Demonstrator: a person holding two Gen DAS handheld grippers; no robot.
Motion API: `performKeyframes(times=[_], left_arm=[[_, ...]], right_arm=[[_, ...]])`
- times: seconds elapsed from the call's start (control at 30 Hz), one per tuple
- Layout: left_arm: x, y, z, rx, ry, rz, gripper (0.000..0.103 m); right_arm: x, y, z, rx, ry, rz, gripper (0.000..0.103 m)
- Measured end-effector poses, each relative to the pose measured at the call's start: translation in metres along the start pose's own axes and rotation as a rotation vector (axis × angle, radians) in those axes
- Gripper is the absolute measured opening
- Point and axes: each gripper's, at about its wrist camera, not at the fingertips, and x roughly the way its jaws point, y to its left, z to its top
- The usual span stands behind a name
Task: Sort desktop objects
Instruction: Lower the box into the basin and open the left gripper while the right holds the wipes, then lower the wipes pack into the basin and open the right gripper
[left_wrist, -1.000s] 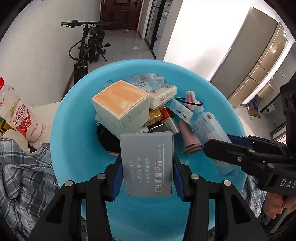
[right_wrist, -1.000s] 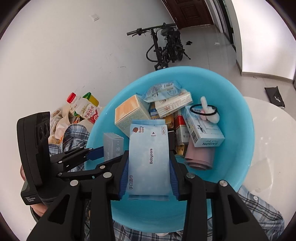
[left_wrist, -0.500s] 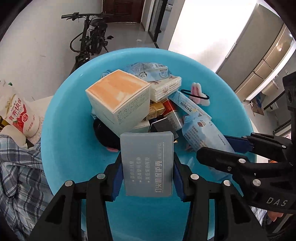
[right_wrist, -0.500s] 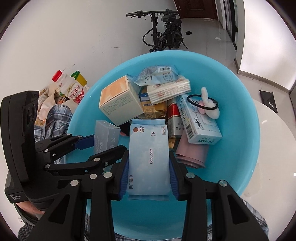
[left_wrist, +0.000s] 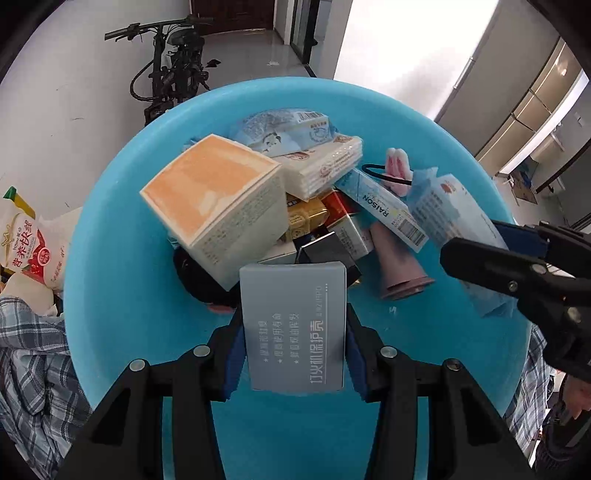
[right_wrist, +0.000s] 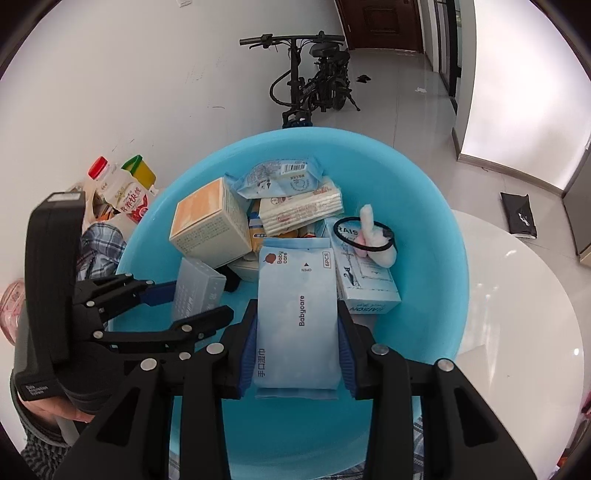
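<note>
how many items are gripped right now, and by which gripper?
2. The left gripper is shut on the grey box; the right gripper is shut on the Babycare wipes pack. Both are held above the blue basin.

grey flat box (left_wrist: 293, 328) and pale blue wipes pack (right_wrist: 297, 317) held upright over blue basin (right_wrist: 436, 266); basin heaped with orange-topped carton (left_wrist: 218, 206), tissue packs, small boxes.

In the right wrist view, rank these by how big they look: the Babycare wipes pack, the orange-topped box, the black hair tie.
1. Babycare wipes pack, largest, though it sits nearest the camera, which inflates it.
2. Orange-topped box, possibly as big in reality.
3. Black hair tie, clearly smallest.
</note>
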Motion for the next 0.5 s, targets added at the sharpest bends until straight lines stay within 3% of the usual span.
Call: performKeyframes(times=[0.33, 0.37, 0.4, 0.43, 0.5], left_arm=[[0.017, -0.008, 0.006, -0.009, 0.08, 0.053, 0.05], [0.016, -0.009, 0.006, -0.002, 0.088, 0.061, 0.057], [0.015, -0.009, 0.005, 0.003, 0.096, 0.072, 0.077], [0.012, -0.008, 0.004, 0.004, 0.084, 0.077, 0.084], [0.002, -0.007, 0.001, 0.011, 0.045, 0.081, 0.086]], right_arm=[[-0.007, -0.012, 0.004, 0.02, -0.008, -0.03, 0.036], [-0.005, -0.012, 0.004, 0.021, -0.006, -0.03, 0.036], [-0.004, -0.012, 0.004, 0.021, -0.004, -0.029, 0.036], [-0.003, -0.011, 0.004, 0.02, -0.002, -0.028, 0.036], [0.0, -0.009, 0.004, 0.016, 0.003, -0.023, 0.036]])
